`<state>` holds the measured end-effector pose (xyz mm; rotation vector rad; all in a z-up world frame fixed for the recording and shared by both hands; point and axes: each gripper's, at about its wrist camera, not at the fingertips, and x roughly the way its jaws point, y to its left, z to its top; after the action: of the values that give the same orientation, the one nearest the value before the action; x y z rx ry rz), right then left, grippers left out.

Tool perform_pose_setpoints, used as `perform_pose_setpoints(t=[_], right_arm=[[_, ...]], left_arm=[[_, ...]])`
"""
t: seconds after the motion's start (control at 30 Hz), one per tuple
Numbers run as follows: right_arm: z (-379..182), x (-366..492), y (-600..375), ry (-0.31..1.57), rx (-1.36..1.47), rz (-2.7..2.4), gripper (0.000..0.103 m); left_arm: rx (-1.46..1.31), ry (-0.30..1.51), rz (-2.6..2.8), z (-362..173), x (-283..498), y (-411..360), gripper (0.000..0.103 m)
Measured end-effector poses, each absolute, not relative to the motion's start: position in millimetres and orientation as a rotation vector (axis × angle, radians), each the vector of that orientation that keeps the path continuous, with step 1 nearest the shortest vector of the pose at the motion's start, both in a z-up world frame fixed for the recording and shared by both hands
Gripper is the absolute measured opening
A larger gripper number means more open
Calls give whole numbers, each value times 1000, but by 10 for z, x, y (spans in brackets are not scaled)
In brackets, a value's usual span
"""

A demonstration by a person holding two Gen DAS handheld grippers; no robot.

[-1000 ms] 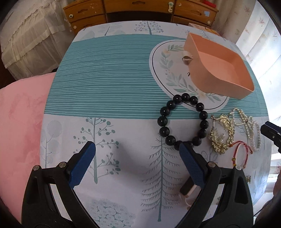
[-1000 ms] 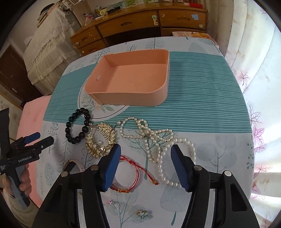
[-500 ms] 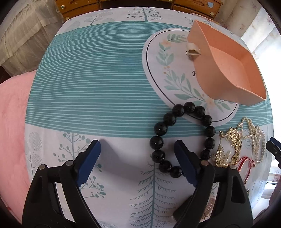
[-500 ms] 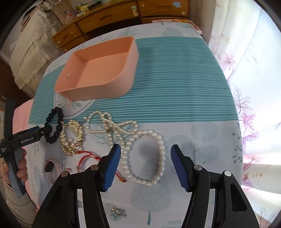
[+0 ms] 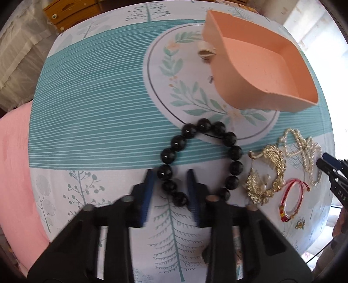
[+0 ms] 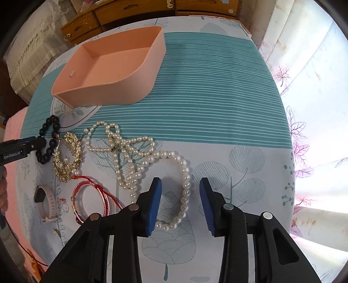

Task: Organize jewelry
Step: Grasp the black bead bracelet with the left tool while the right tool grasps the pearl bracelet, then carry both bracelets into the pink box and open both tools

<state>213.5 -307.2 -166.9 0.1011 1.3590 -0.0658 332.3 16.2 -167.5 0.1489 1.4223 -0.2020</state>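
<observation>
A black bead bracelet lies on the tablecloth; it also shows in the right wrist view. My left gripper straddles its near-left beads, jaws narrowed but not touching them. A white pearl necklace lies tangled in front of my right gripper, which is open with the near pearl loop between its jaws. An empty pink tray stands behind; in the left wrist view it is at upper right.
A gold hair comb, red string bracelets, a pink smartwatch and small earrings lie left of the pearls. Wooden drawers stand beyond the table. A curtain hangs at the right edge.
My left gripper has moved forward over the black bracelet and its jaws have closed much narrower around the beads. My right gripper has moved onto the pearl loop and narrowed a little.
</observation>
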Motion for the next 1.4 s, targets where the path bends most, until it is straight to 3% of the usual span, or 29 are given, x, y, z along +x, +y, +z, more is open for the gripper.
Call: perform_pose_setpoints(t=[0.1, 0.17, 0.4, 0.7, 0.97, 1.2, 1.4], right_arm=[[-1670, 2125, -3074, 1352, 91, -76, 23], [-1666, 2121, -3106, 1349, 111, -82, 7], [-1463, 2027, -3182, 1303, 192, -56, 7], [-535, 1981, -3008, 1094, 189, -22, 7], [164, 2266, -2702, 934, 190, 10, 7], [169, 2892, -2421, 919, 225, 35, 7], [-228, 3373, -2373, 960, 261, 19, 7]], left_arm=[[150, 1414, -191, -1690, 3339, 113, 12], [94, 1412, -208, -1702, 3305, 138, 12], [40, 1338, -218, -1395, 3169, 184, 12], [50, 1149, -270, -416, 2772, 77, 12], [29, 1018, -317, 71, 2821, -191, 12], [40, 978, -323, -27, 3166, -566, 12], [56, 1013, -310, -430, 3497, -741, 12]])
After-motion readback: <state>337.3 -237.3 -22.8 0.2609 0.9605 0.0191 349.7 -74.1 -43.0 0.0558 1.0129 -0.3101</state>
